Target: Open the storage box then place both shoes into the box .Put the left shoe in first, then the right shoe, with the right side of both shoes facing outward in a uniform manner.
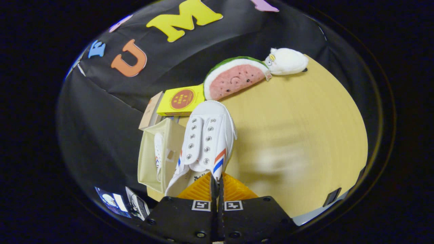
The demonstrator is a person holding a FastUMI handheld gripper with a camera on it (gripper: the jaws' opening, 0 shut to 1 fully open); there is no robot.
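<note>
Wooden table (pixel 305 135); plush toys (pixel 234 78); box (pixel 149 159)

White canvas shoe (pixel 207 140), red and blue side stripes, metal eyelets, no laces: lifted off the table, toe pointing away, its collar edge pinched between the closed fingers of the gripper (pixel 217 181). Storage box (pixel 149 159), beige fabric, stands open just beside it. Second matching white shoe (pixel 158 154) already lies inside the box, on its side.

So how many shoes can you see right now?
2. One white shoe is pinched at its side by the hand-held gripper, fingers closed on it. The other shoe stands inside the open storage box beside it.
</note>
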